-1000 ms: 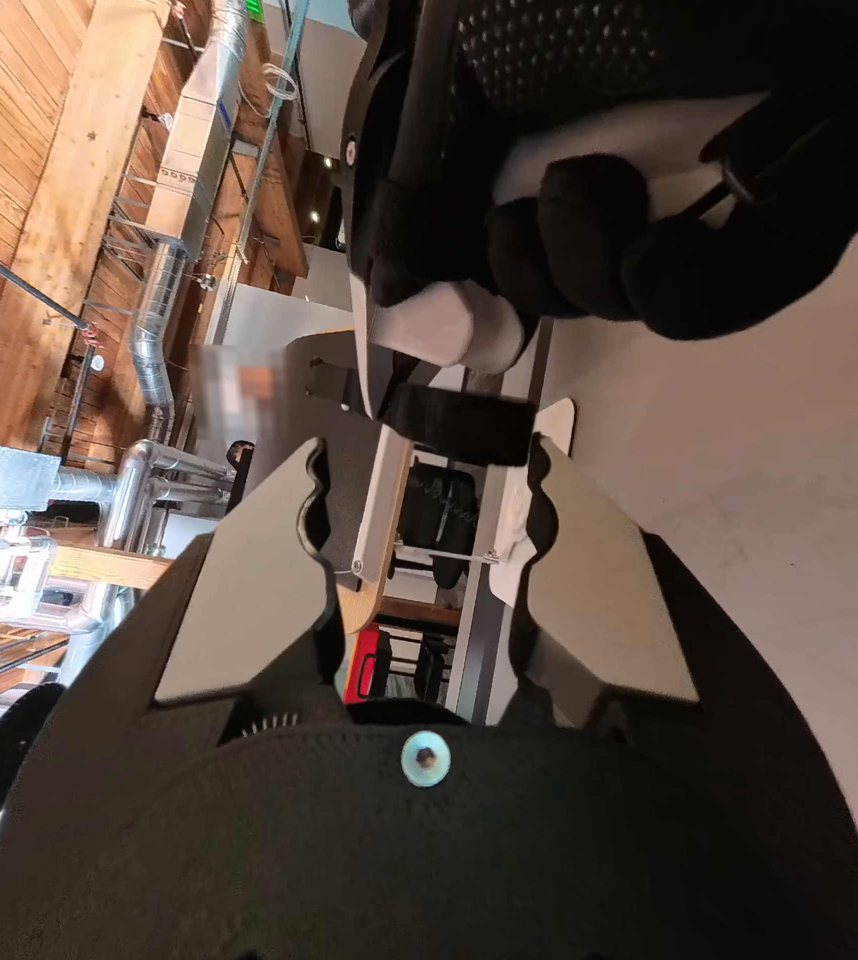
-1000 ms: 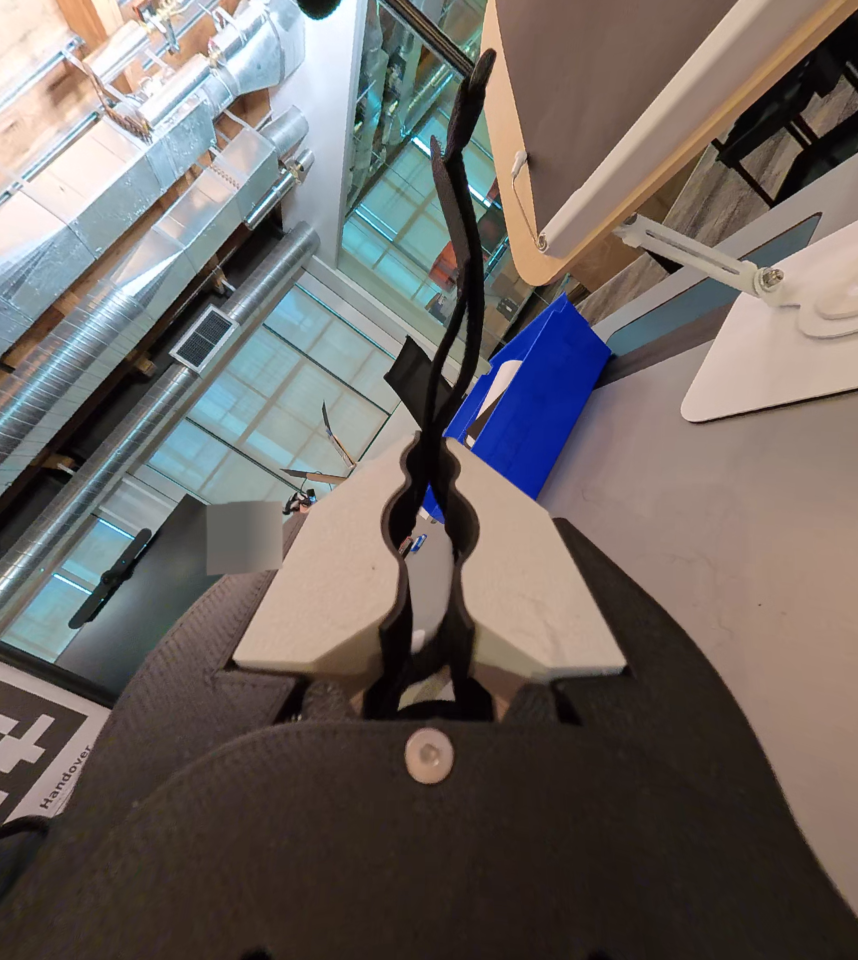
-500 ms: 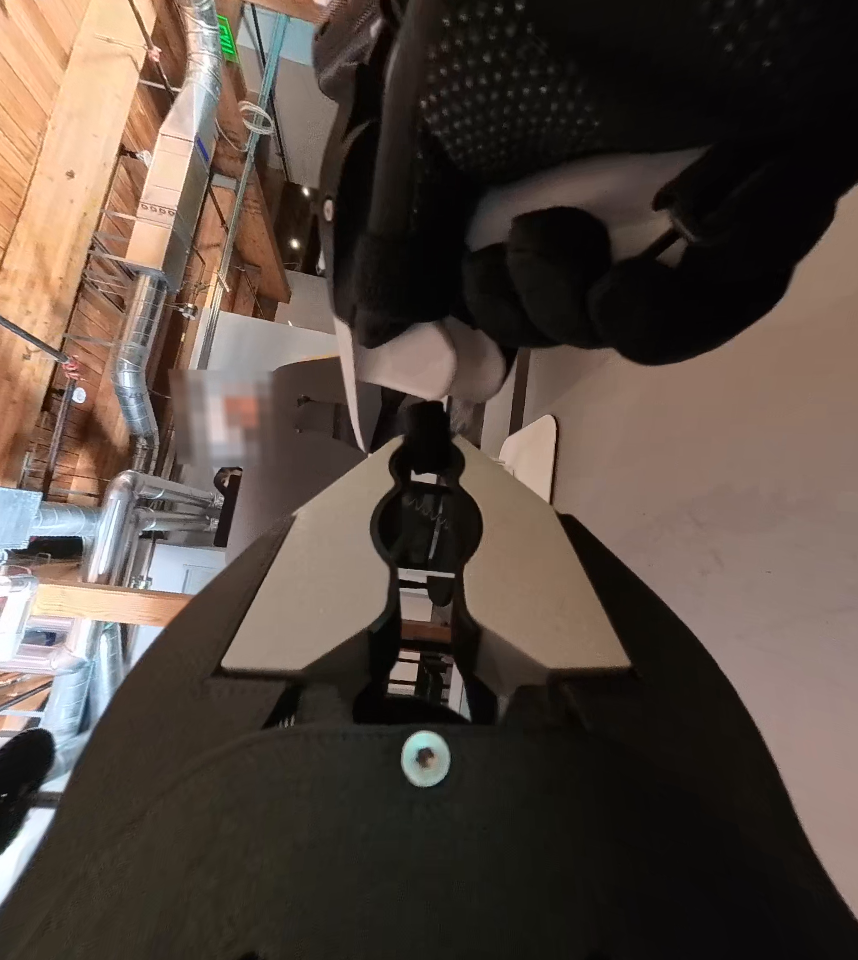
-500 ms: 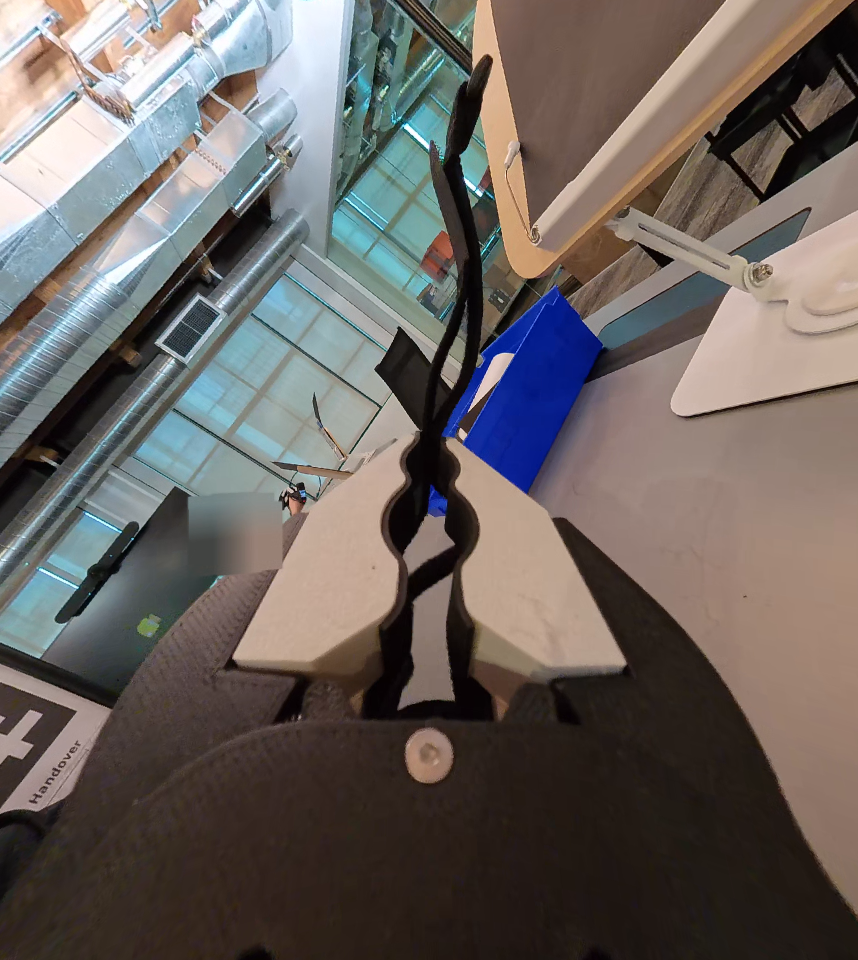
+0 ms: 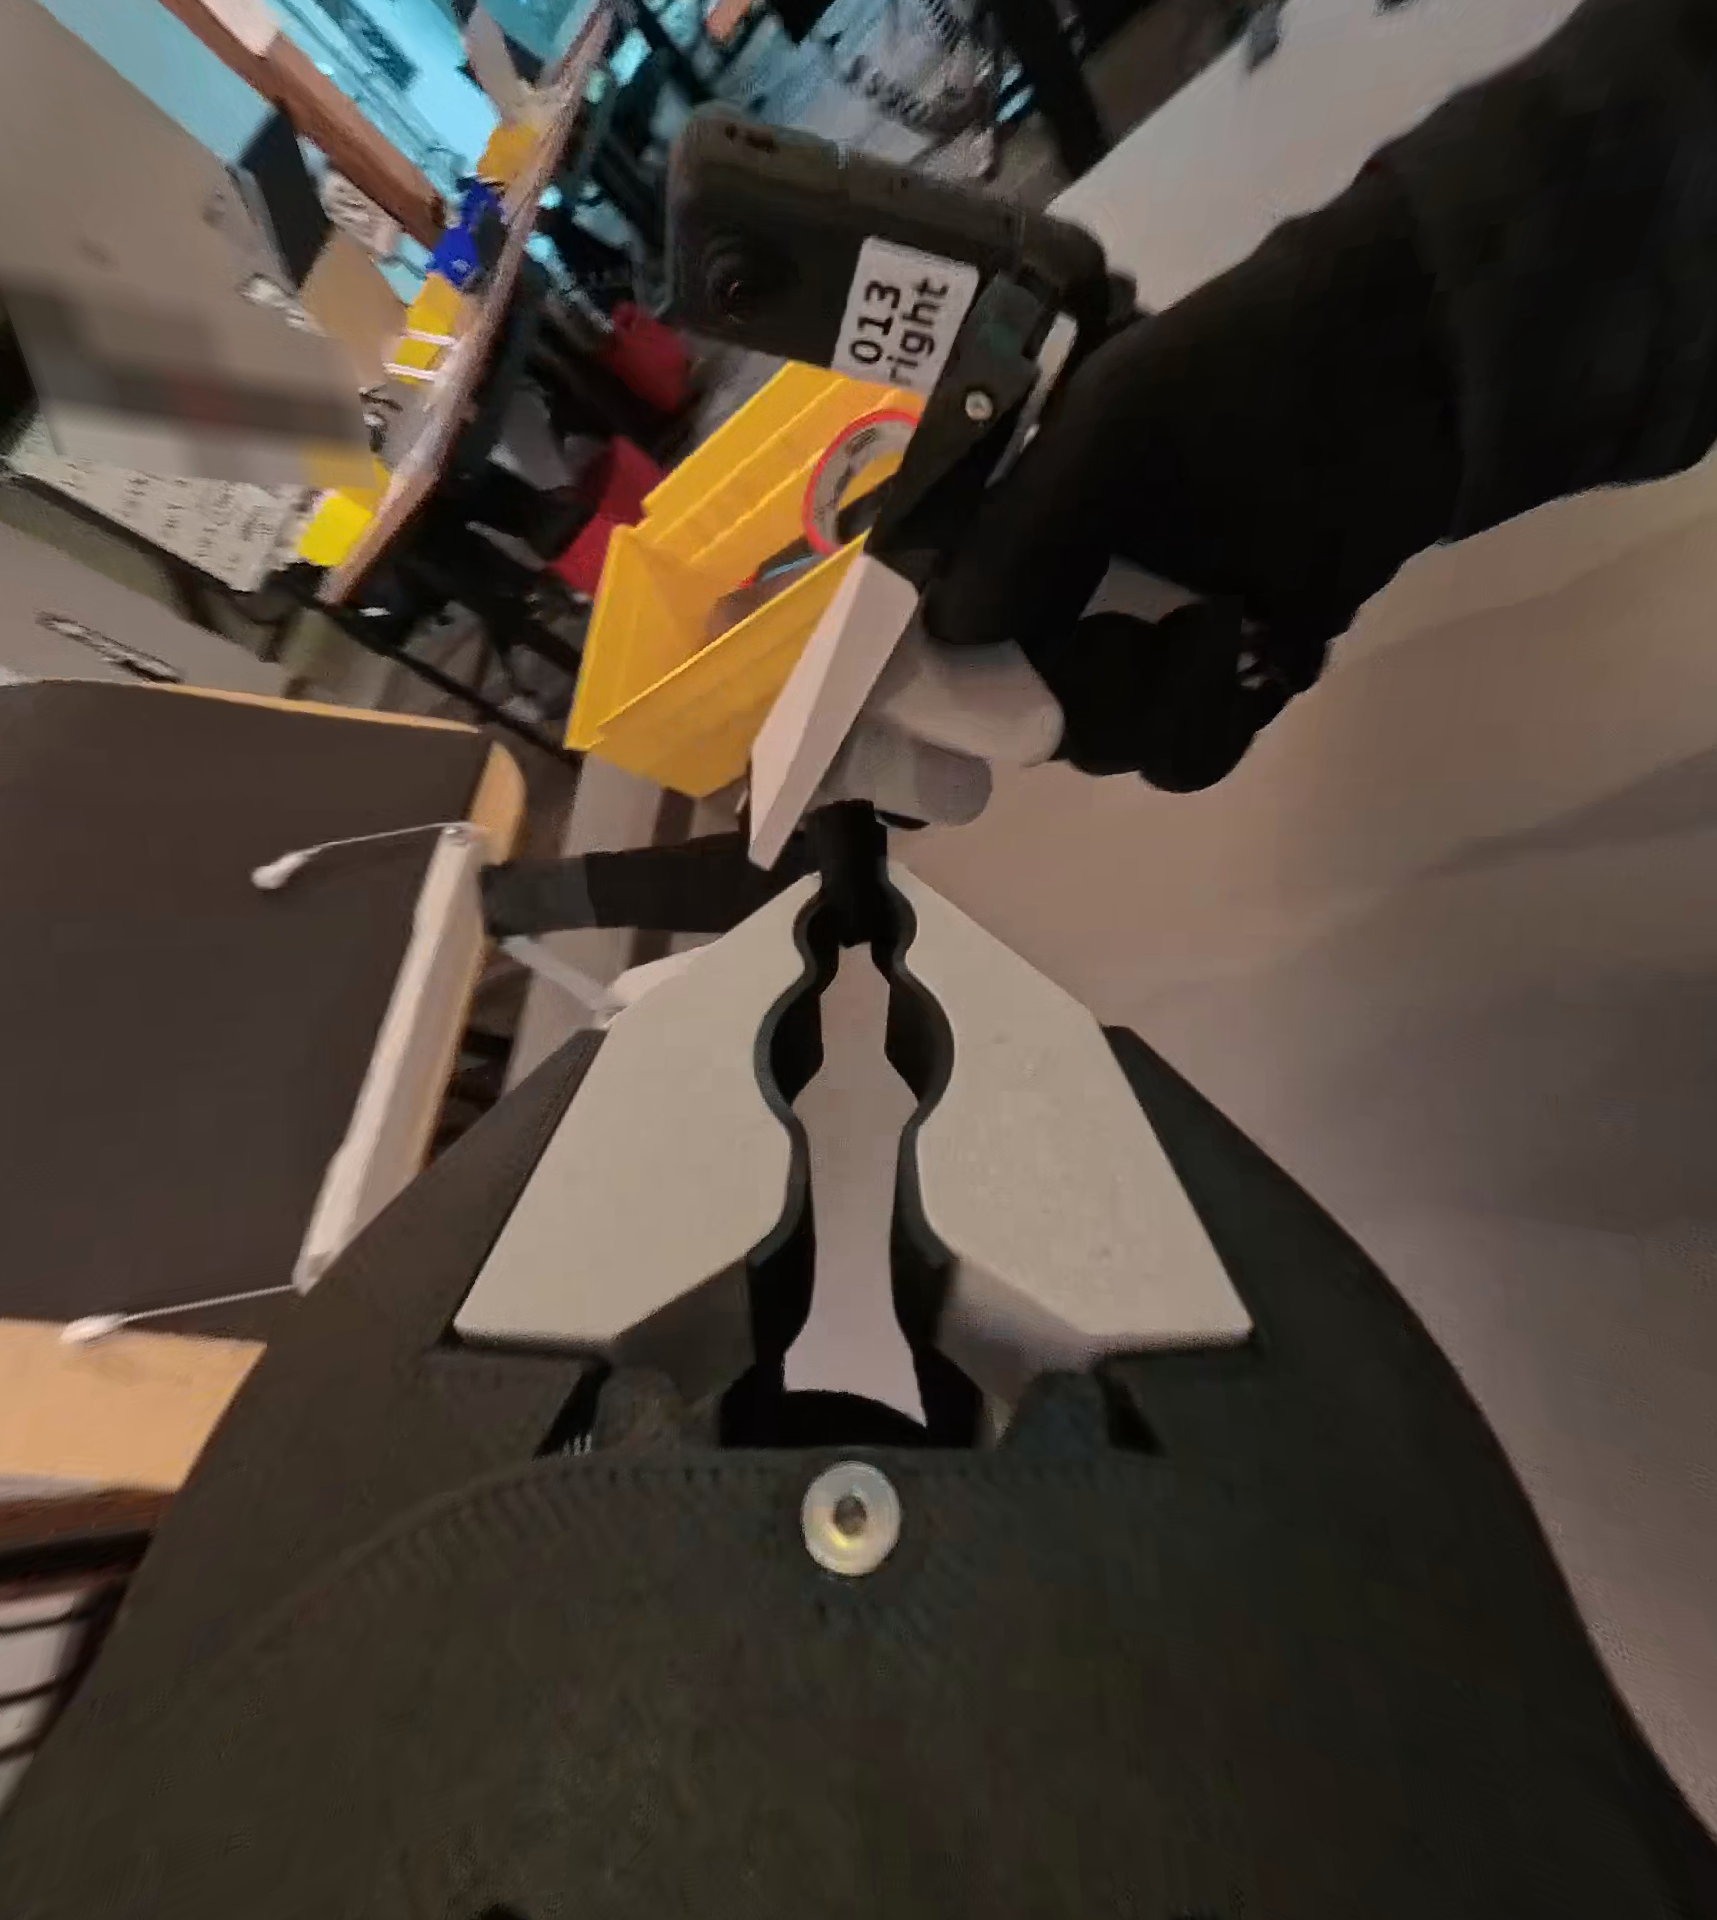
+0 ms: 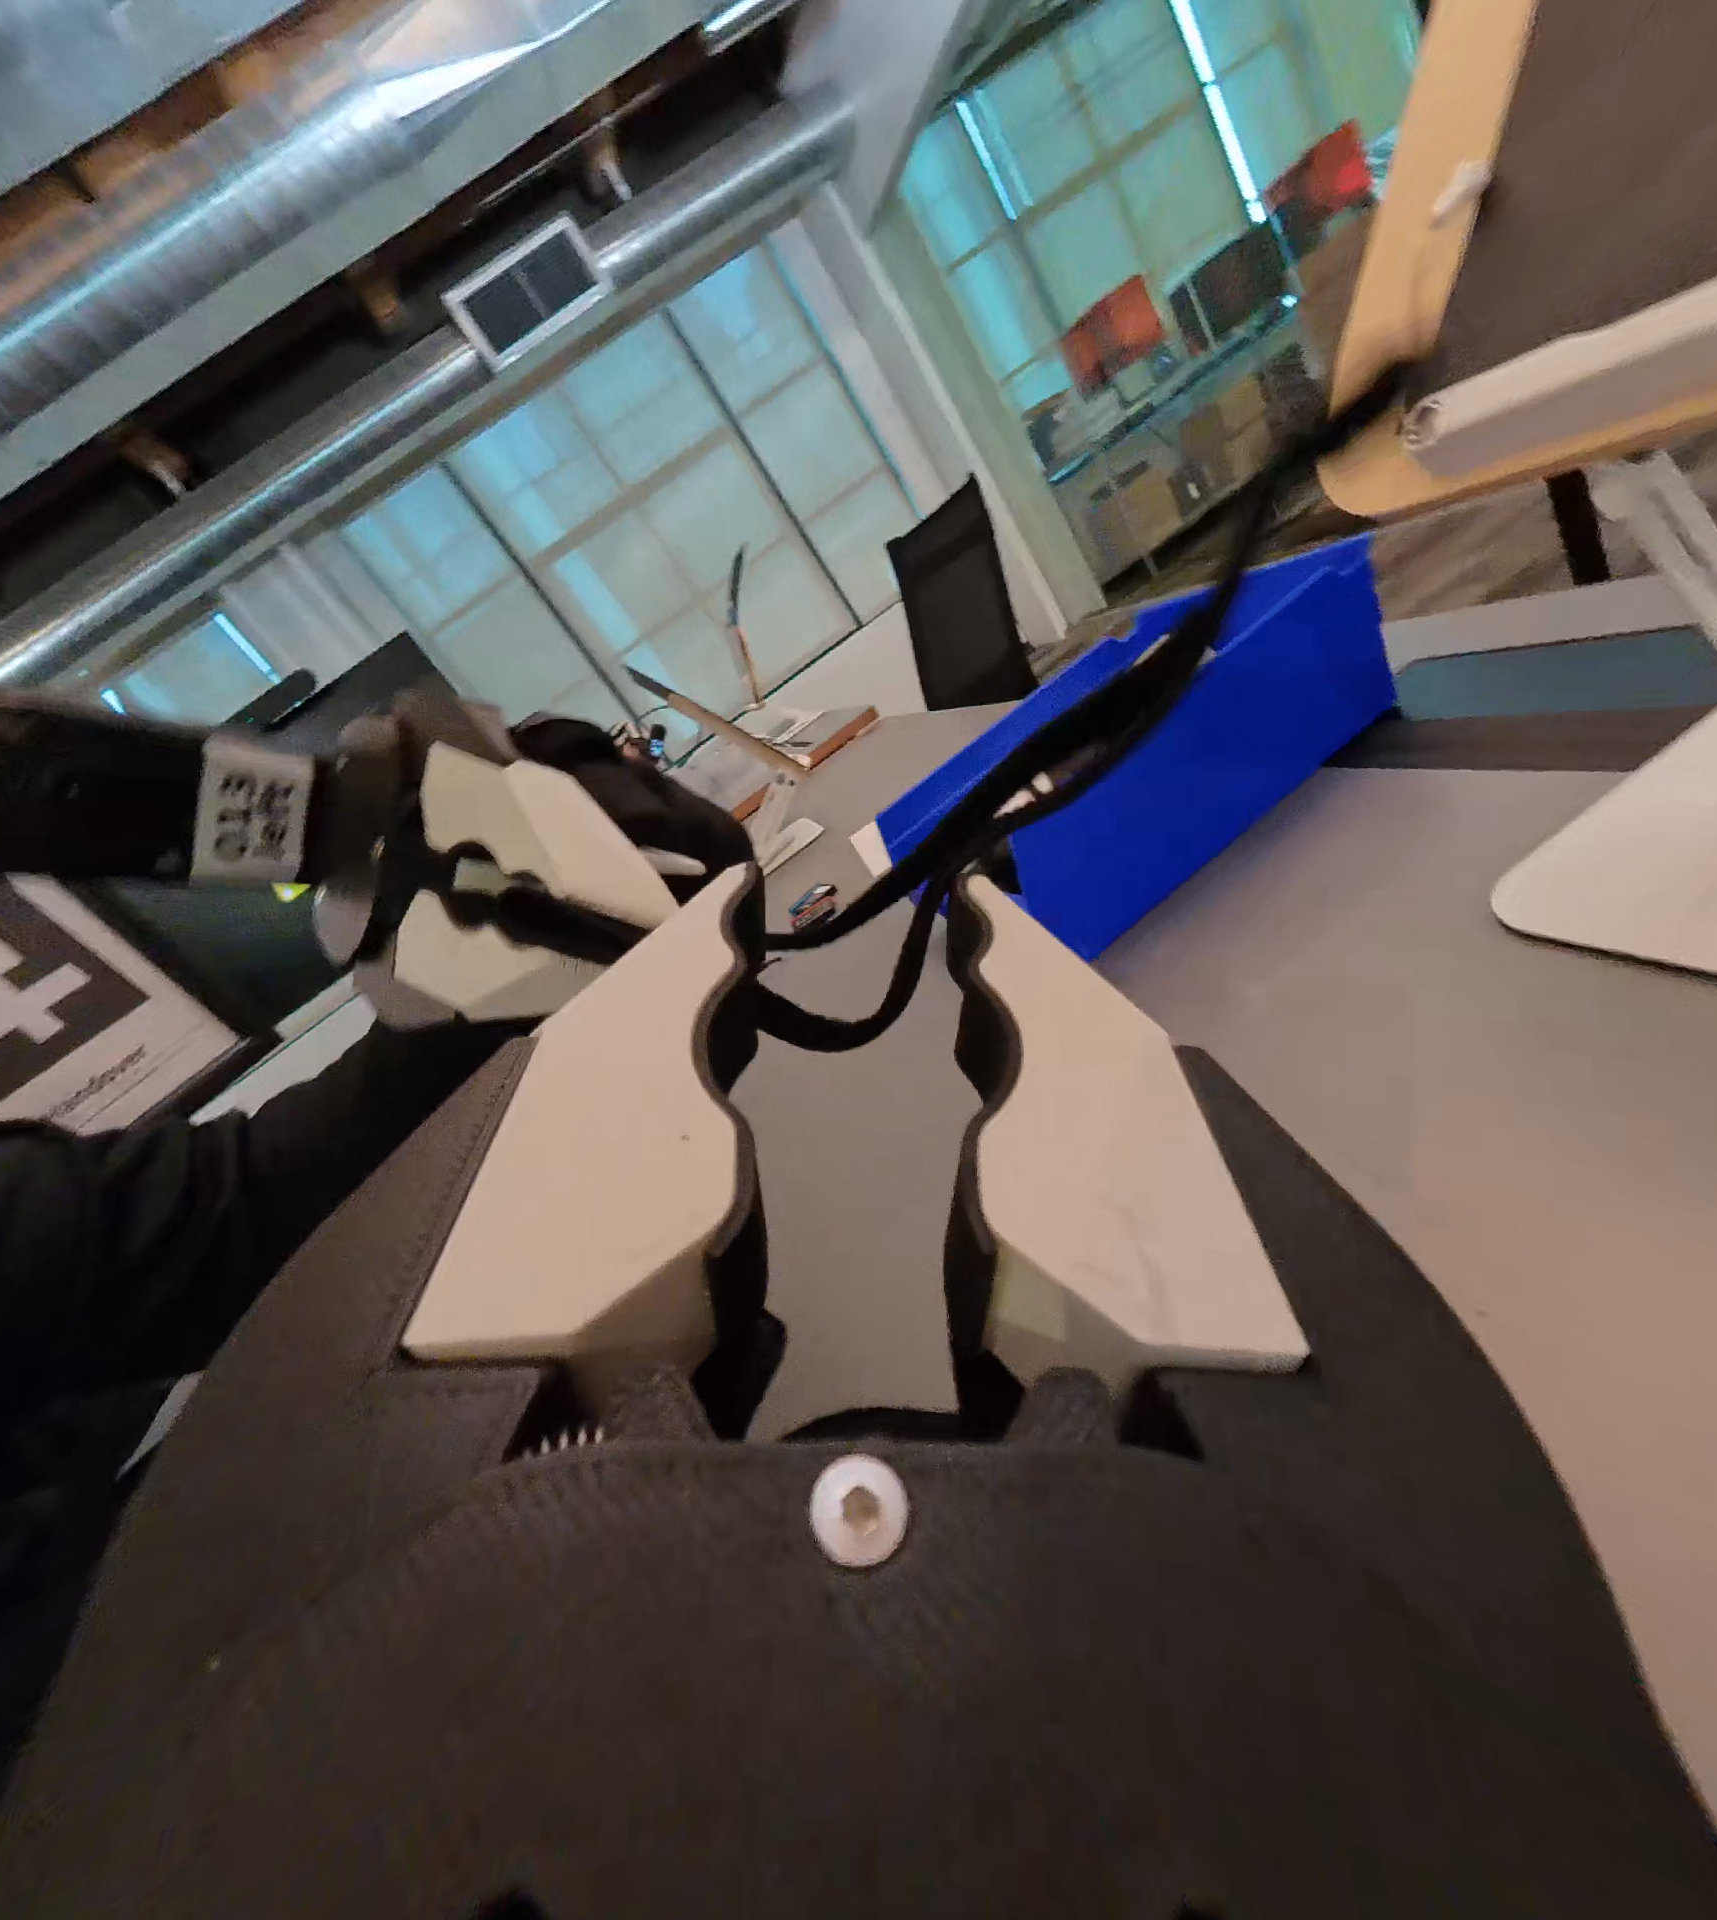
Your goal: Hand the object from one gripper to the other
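Black and flat, the strap (image 5: 849, 894) is pinched at the very tips of the left hand-held gripper (image 5: 852, 920), whose pale fingers (image 5: 667, 1132) are drawn together on it with only a thin gap farther back. From that pinch one length of strap runs out leftward (image 5: 615, 896) toward the edge of a dark upright panel (image 5: 158, 987), while the short stub above the tips reaches up to just under the right hand-held gripper (image 5: 833, 748), which a black-gloved hand (image 5: 1197, 540) holds close in front. Behind that gripper sits a yellow bin (image 5: 688, 665) on the grey table (image 5: 1456, 935).

In the right wrist view, the right hand-held gripper (image 6: 854, 914) stands parted, its fingers (image 6: 615, 1153) a moderate gap apart with nothing clamped. The strap (image 6: 833, 1023) sags loosely through the space between the fingertips and touches or nearly touches the left finger's inner edge, though contact cannot be judged for sure. Its far end trails up and right (image 6: 1176, 665) across a blue bin (image 6: 1197, 779) toward the panel's corner. To the left, the left hand-held gripper (image 6: 563, 914) is near, gripping the strap's other end. A white stand base (image 6: 1685, 883) rests on the table (image 6: 1456, 1195) at right.
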`<action>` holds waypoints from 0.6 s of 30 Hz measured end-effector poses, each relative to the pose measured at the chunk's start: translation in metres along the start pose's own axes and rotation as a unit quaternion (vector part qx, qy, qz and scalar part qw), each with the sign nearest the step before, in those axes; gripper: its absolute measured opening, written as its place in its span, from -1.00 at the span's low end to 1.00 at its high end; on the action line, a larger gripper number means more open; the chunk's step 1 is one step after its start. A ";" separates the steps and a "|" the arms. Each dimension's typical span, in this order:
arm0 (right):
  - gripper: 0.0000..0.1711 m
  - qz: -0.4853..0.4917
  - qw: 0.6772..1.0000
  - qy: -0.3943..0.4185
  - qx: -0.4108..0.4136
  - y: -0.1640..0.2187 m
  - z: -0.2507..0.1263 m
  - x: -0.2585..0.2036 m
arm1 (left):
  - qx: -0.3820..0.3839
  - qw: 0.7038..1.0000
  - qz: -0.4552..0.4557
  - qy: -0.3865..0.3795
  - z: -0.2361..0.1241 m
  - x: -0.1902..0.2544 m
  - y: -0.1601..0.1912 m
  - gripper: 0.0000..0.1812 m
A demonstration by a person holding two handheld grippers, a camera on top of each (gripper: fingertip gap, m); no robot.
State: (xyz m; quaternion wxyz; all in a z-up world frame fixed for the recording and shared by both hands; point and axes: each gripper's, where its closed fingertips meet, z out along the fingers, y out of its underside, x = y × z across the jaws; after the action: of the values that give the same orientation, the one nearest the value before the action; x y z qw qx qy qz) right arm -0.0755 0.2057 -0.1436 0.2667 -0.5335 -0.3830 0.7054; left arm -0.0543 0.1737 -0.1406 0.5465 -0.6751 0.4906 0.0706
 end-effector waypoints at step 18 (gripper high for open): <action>-0.27 -0.190 0.974 -0.070 -0.104 0.029 0.005 -0.049 | 0.055 0.951 -0.157 0.261 -0.027 0.025 -0.020 -0.97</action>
State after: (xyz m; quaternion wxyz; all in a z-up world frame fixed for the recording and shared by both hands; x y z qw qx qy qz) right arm -0.0657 0.1496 -0.1397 0.3117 -0.4253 -0.5661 0.6337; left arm -0.0383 0.1357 -0.1326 0.4402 -0.7074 0.5067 -0.2217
